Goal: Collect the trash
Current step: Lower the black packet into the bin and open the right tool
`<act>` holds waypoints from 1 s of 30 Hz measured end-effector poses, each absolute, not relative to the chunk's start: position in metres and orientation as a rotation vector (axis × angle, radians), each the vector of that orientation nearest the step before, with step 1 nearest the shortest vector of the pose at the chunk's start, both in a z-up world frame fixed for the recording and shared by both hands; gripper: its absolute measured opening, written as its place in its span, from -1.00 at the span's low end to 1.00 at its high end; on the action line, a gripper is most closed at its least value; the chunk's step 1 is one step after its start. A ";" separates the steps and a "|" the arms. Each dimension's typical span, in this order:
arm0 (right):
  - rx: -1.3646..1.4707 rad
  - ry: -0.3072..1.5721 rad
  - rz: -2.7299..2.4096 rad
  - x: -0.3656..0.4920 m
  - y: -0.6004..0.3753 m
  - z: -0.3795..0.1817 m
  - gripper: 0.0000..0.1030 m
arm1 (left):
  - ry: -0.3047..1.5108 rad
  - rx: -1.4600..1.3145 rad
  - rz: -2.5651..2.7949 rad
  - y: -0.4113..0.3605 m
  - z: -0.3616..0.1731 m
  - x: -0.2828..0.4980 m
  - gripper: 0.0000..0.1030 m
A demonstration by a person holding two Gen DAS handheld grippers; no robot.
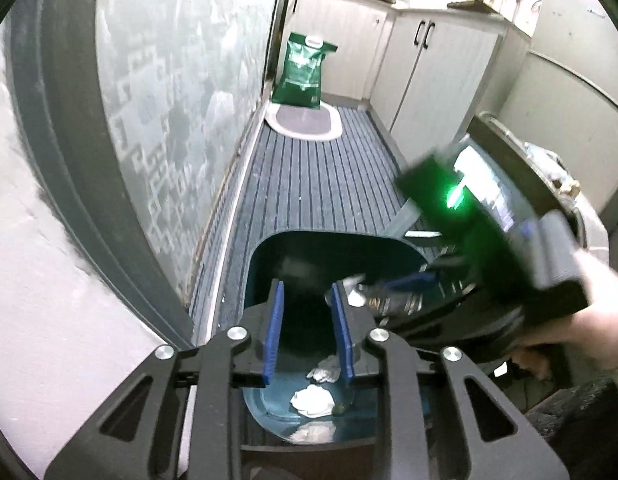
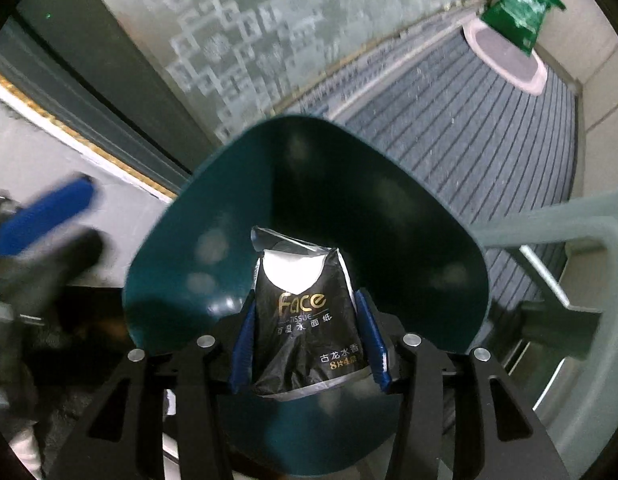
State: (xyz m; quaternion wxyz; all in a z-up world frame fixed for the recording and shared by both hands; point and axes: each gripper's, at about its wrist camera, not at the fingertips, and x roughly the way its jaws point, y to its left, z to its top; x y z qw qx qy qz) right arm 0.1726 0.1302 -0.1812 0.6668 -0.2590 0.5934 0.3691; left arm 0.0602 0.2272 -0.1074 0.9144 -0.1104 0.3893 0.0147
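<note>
Trash here is a black tissue packet (image 2: 305,320), and it sits pinched between the two blue pads of the right gripper (image 2: 307,336), held directly over the open mouth of the teal bin (image 2: 169,248). By size, the bin comes first: a deep, dark, rounded tub standing on the striped floor mat (image 2: 449,120), its rim filling the middle of the right wrist view. At the bottom lie crumpled white tissues (image 1: 312,398), seen at 6 o'clock in the left wrist view.

Next is the packet itself. It looks like thin printed film, torn open at the top around 12 o'clock, with white tissue showing. I judge it very light, soft and easily crushed, somewhat slick on its glossy faces, and in no way fragile. Its flat sides, squeezed across the lower body as now, are the sensible place to hold; the ragged top flap would tear or slip.

The left gripper (image 1: 307,332) hangs over the bin with its pads apart and nothing between them. The right gripper's pads, at 3 o'clock from it, are blurred.

A green bag (image 1: 303,72) leans at the far end of the mat.
</note>
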 end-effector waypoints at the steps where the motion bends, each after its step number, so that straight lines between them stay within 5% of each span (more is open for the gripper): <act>1: -0.594 1.348 0.825 0.173 0.130 -0.186 -0.02 | 0.793 -0.230 0.028 0.228 -0.105 0.059 -0.55; 9: -0.671 1.402 0.808 0.161 0.125 -0.212 0.06 | 0.672 -0.238 0.016 0.228 -0.063 0.052 -0.60; 12: -0.685 1.384 0.809 0.157 0.123 -0.208 0.39 | 0.624 -0.231 0.016 0.225 -0.047 0.047 -0.60; 25: -0.531 1.189 0.992 0.138 0.106 -0.120 0.39 | 0.448 -0.164 0.009 0.189 0.021 0.039 -0.58; 30: -0.464 1.049 1.074 0.131 0.091 -0.068 0.38 | 0.401 -0.157 -0.017 0.170 0.044 0.033 -0.27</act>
